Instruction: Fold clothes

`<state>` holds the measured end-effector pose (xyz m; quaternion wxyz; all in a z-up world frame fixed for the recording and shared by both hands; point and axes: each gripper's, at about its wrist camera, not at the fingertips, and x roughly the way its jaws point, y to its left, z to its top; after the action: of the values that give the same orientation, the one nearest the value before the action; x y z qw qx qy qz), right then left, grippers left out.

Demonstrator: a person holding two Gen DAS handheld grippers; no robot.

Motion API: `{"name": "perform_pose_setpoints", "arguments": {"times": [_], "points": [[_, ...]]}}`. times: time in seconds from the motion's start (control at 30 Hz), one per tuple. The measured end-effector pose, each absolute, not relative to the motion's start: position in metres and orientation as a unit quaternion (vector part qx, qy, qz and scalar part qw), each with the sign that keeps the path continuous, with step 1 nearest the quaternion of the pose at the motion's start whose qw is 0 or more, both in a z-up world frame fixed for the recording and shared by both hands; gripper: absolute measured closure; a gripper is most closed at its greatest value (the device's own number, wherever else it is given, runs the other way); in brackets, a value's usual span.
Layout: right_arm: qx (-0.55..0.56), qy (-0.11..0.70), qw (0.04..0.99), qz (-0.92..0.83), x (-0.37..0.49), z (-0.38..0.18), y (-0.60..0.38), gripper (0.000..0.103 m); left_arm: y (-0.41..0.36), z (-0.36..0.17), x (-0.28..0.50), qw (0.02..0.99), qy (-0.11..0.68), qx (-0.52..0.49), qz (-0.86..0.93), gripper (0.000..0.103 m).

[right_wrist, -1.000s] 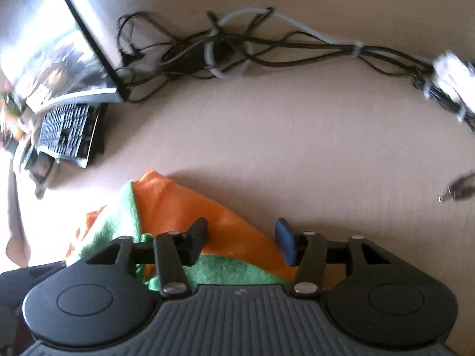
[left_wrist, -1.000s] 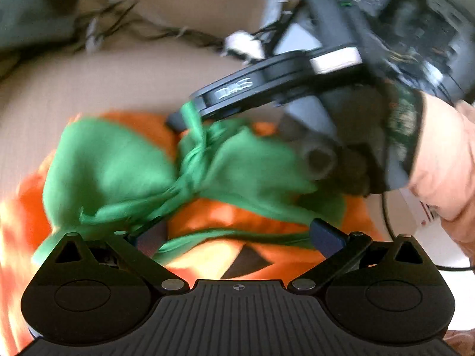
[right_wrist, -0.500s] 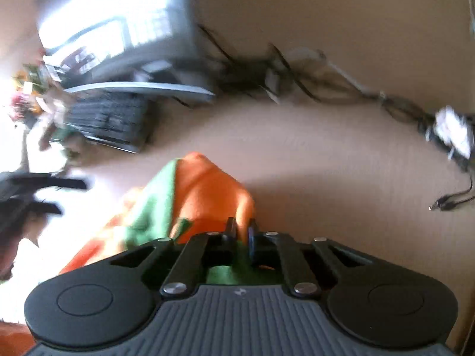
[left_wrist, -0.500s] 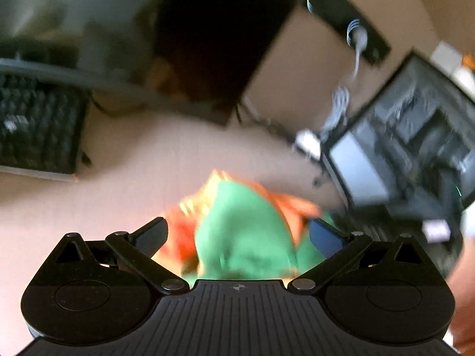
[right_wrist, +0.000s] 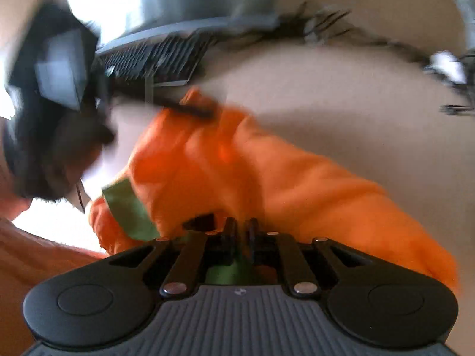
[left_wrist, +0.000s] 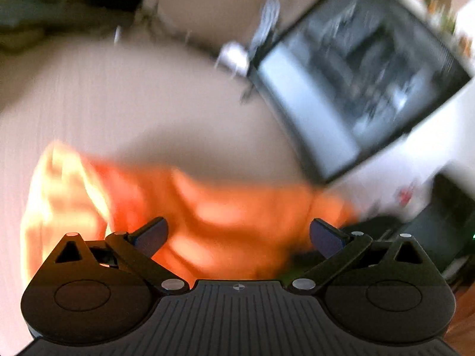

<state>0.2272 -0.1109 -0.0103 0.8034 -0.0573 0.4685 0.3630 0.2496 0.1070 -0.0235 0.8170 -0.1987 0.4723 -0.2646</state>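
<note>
Right tongs pinching the orange garment, left tongs spread wide over it.

My right gripper is clamped on the orange garment, which drapes soft and light onto the beige table; edges give the best hold. My left gripper angles downward, jaws apart and empty.

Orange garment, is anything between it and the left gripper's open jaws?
Nothing visible. The left gripper hangs open just above the orange garment, with only blurred cloth between its jaws.
</note>
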Motion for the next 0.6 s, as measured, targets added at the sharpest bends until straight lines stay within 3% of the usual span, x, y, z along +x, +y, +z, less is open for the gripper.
{"name": "perform_pose_setpoints", "arguments": {"times": [0.13,0.33,0.43,0.6], "points": [[-0.023,0.439,0.846,0.302,0.229,0.013,-0.145,0.074,0.097,-0.042,0.244,0.81,0.499,-0.168,-0.26,0.0],[-0.055,0.527,0.807,0.26,0.225,-0.049,-0.144,0.074,0.114,-0.028,0.224,0.821,0.485,-0.171,-0.247,0.0],[-0.056,0.513,0.815,0.263,0.231,-0.062,-0.136,0.074,0.122,-0.042,0.232,0.812,0.508,-0.185,-0.219,0.0],[-0.152,0.439,0.847,0.257,0.271,-0.072,-0.093,0.074,0.114,-0.047,0.27,0.838,0.494,-0.15,-0.177,0.0]]}}
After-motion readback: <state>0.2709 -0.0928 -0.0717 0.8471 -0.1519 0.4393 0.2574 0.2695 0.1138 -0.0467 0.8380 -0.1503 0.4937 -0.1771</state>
